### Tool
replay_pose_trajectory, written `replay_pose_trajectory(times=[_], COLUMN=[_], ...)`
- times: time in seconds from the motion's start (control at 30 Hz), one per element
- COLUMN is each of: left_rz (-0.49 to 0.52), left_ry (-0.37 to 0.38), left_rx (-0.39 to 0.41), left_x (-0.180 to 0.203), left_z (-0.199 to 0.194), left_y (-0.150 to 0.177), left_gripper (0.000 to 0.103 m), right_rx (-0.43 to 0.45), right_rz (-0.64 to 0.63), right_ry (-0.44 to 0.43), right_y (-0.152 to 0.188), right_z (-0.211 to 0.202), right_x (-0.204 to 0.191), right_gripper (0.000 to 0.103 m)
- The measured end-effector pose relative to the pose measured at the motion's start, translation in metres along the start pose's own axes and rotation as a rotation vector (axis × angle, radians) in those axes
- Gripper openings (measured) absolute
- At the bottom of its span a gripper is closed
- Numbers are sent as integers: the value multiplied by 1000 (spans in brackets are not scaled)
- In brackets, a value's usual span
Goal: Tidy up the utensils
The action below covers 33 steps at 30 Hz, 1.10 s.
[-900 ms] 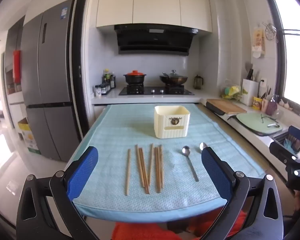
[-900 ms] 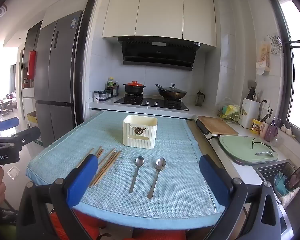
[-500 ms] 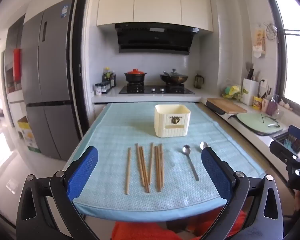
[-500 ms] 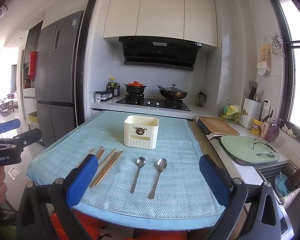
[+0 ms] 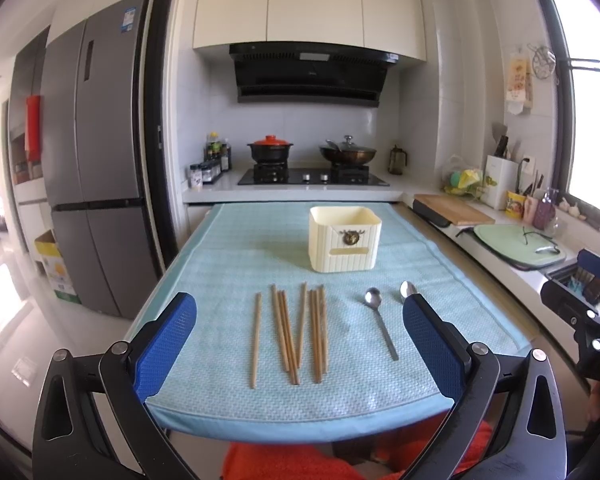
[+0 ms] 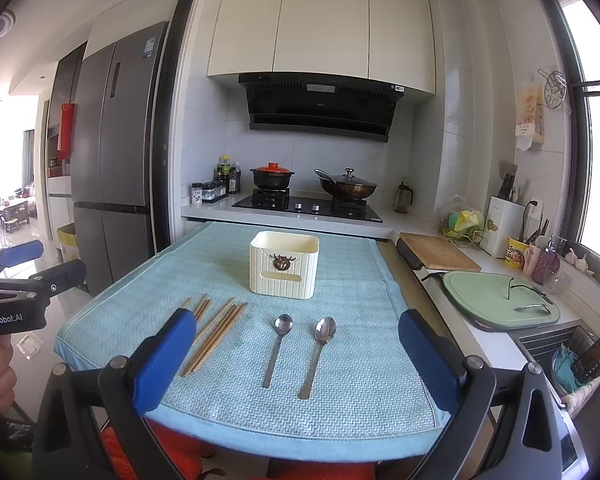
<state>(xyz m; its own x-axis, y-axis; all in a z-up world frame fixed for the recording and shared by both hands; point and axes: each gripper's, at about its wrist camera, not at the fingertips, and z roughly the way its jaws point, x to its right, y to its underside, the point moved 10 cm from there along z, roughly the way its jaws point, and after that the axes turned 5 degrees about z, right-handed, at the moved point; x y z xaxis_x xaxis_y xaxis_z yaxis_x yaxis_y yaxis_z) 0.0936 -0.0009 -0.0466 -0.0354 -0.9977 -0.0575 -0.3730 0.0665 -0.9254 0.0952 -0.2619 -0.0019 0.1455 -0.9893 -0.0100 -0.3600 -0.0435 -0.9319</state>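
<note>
Several wooden chopsticks (image 5: 296, 332) lie in a loose row on the light blue cloth (image 5: 260, 256), also seen in the right wrist view (image 6: 216, 332). Two metal spoons lie to their right: one (image 6: 278, 346) and another (image 6: 319, 350); in the left wrist view one spoon (image 5: 380, 322) is clear and the other is partly hidden behind a finger. A cream utensil holder (image 5: 345, 238) (image 6: 284, 264) stands upright behind them. My left gripper (image 5: 296, 332) is open and empty above the table's front edge. My right gripper (image 6: 296, 344) is open and empty there too.
A stove with a red-lidded pot (image 6: 272, 176) and a wok (image 6: 346, 188) is at the back. A counter on the right holds a wooden board (image 6: 436, 252), a green board (image 6: 496, 300) and a sink rack (image 6: 572, 360). A fridge (image 5: 96, 200) stands left.
Both grippers have moved slightly forward toward the table; the utensils look a little nearer. Nothing on the cloth has moved.
</note>
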Motion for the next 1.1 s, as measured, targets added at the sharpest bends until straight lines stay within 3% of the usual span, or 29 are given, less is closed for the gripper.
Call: replay_pose_trajectory(times=[1.1], left_rz=[0], left_ry=[4], left_rx=[-8], left_x=[-3], left_z=[4], left_y=[2], left_gripper=[103], right_rx=[-2], right_rz=[6], right_ry=[1], right_y=[-1], right_z=[1], right_x=[3], right_gripper=[103])
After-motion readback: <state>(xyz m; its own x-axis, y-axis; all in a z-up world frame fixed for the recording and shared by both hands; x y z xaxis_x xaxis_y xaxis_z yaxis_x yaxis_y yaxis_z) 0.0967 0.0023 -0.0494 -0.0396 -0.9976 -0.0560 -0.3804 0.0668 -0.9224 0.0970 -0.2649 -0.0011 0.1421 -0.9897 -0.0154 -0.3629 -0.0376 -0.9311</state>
